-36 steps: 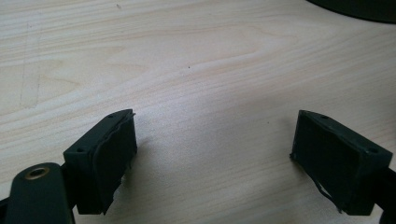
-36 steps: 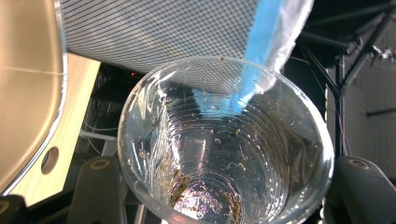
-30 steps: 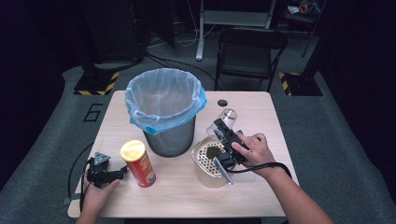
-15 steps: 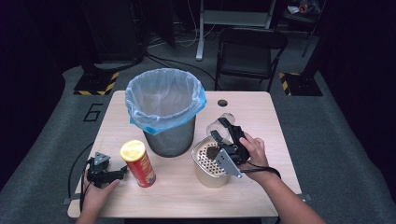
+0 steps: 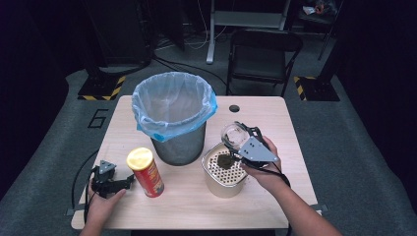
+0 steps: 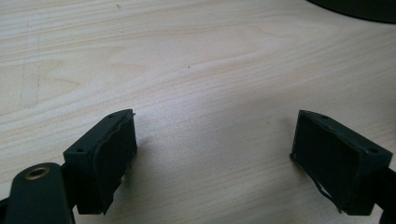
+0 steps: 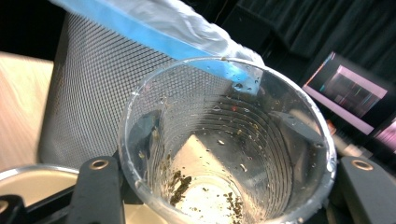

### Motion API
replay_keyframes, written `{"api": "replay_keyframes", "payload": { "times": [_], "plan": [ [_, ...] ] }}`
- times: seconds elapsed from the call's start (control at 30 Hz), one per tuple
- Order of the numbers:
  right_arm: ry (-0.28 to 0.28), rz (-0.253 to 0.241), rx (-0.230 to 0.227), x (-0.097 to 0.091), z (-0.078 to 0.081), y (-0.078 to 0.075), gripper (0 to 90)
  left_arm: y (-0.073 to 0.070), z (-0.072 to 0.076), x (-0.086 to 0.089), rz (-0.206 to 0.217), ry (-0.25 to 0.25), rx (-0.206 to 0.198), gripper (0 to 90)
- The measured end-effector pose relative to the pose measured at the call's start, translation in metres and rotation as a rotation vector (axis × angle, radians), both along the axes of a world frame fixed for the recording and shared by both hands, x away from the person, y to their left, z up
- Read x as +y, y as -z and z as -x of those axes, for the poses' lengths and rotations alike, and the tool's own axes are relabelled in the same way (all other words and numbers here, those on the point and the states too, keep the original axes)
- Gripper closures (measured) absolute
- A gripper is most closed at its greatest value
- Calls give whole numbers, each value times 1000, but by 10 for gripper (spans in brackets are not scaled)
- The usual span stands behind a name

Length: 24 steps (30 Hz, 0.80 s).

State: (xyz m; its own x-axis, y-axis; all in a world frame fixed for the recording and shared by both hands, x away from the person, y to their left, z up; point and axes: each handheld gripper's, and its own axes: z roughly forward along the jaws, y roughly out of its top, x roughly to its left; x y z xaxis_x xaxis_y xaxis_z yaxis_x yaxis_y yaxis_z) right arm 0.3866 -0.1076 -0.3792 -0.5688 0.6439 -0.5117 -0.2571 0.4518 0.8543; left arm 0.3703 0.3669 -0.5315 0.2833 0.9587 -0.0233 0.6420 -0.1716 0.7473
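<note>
My right gripper (image 5: 240,141) is shut on a clear plastic cup (image 5: 233,132), held tilted above the far edge of a beige strainer pot (image 5: 222,186). A dark wet clump (image 5: 225,161) lies on the pot's perforated insert. In the right gripper view the cup (image 7: 224,154) sits between my gripper's jaws (image 7: 229,198), its mouth towards the camera, with brown specks and droplets stuck inside. My left gripper (image 5: 126,183) rests on the table next to a red can with a yellow lid (image 5: 145,172). It stands open (image 6: 215,158) over bare wood.
A mesh waste bin with a blue liner (image 5: 172,118) stands at the table's back middle, close behind the cup (image 7: 116,93). The light wooden table (image 5: 280,123) has a cable hole (image 5: 234,108). A folding chair (image 5: 263,54) stands beyond the table.
My right gripper has risen a little over the strainer pot with the cup in it and has turned slightly. The left gripper and the can have stayed put.
</note>
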Motion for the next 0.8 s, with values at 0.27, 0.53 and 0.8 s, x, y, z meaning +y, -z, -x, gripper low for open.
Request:
{"api": "replay_keyframes", "payload": {
  "times": [0.27, 0.53, 0.8],
  "plan": [
    [-43, -200, 221, -16, -14, -2, 365, 0, 0, 0, 0, 0, 0, 135],
    [-90, -281, 327, -24, -18, -2, 365, 0, 0, 0, 0, 0, 0, 135],
    [-138, -287, 359, -22, -19, -17, 366, 0, 0, 0, 0, 0, 0, 135]
  ]
}}
